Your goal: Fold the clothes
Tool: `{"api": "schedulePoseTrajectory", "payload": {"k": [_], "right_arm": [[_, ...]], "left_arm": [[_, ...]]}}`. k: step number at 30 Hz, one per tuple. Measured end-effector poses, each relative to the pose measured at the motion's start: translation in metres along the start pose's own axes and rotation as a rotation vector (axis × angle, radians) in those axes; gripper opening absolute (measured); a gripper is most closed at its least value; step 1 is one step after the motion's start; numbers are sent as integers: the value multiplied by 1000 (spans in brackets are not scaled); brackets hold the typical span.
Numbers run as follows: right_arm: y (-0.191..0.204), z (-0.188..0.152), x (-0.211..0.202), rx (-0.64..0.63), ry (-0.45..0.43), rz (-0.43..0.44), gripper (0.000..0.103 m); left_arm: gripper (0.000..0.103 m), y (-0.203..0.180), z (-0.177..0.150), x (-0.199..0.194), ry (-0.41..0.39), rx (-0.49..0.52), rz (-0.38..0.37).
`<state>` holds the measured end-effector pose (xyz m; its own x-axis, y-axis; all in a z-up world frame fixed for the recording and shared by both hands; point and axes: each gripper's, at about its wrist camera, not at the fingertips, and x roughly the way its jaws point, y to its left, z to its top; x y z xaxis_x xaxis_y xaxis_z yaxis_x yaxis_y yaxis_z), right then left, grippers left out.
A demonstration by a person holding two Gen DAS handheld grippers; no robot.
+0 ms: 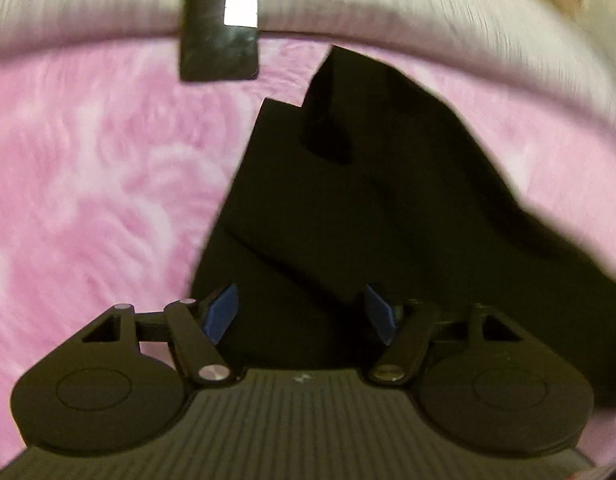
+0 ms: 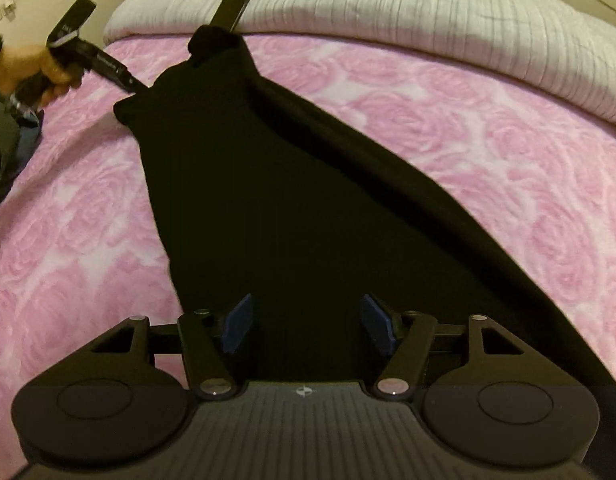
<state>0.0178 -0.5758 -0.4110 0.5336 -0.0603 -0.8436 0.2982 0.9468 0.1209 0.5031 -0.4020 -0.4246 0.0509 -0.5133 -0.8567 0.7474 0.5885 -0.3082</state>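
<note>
Lying long and narrow across the pink rose-patterned bedspread (image 2: 447,120), the black garment (image 2: 268,200) is folded lengthwise, with 1 raised crease along its right side. Both the left claw (image 1: 302,314) and the right claw (image 2: 308,324) stand apart over it, pads not pressing the cloth.

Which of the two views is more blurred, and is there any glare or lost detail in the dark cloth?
Left wrist view: more blurred; the pink bedspread is smeared into streaks, and a bright glare patch sits on the black strip at the top. Right wrist view: sharper; the rose pattern reads clearly. Both views: the black garment is so dark that its folds hardly show, and fisheye distortion bends the white blanket.
</note>
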Motion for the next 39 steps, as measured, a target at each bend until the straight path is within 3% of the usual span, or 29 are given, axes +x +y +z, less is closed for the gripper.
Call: {"api": "schedulePoseTrajectory", "payload": {"k": [5,6,8,9,12,15,20,23,25,27,29,30,32,34,39], "right_arm": [[11,5,1,-7,30,-24,67],[13,5,1,-6,35,-30,67],[15,6,1,-3,41,-44,67],[17,7,1,-4,44,-50,67],[23,7,0,-19,54,-68,69],[30,6,-2,-55,47,-65,72],[29,4,8,-10,63,-53,74],[26,5,3,-2,47,-56,74],[22,2,-5,-6,36,-69,75],[12,-4,-13,-5,32,-94,75],[-3,-12,-21,18,32,-129,75],[-12,-16,-25,38,34,-149,75],[-34,-25,-32,92,37,-190,75],[-57,-33,-39,144,38,-234,75],[-106,-53,-48,165,50,-334,74]], "left_arm": [[61,15,1,20,-109,-230,-81],[56,18,2,22,-129,-263,-84],[28,22,4,18,-164,-305,-67],[0,24,4,16,-181,-324,-56],[1,21,-1,-14,-278,-314,-41],[1,17,-21,-44,-323,-314,-22],[2,34,-33,-19,-231,-329,71],[4,37,-34,-11,-209,-356,79],[14,35,-32,-18,-197,-331,109],[19,25,-26,-34,-208,-233,240],[19,3,-21,-51,-236,-54,363],[19,-14,-17,-53,-239,63,378],[24,-51,-9,-53,-235,313,366],[35,-93,-3,-37,-207,548,281],[37,-187,1,27,-91,1039,109]]}}
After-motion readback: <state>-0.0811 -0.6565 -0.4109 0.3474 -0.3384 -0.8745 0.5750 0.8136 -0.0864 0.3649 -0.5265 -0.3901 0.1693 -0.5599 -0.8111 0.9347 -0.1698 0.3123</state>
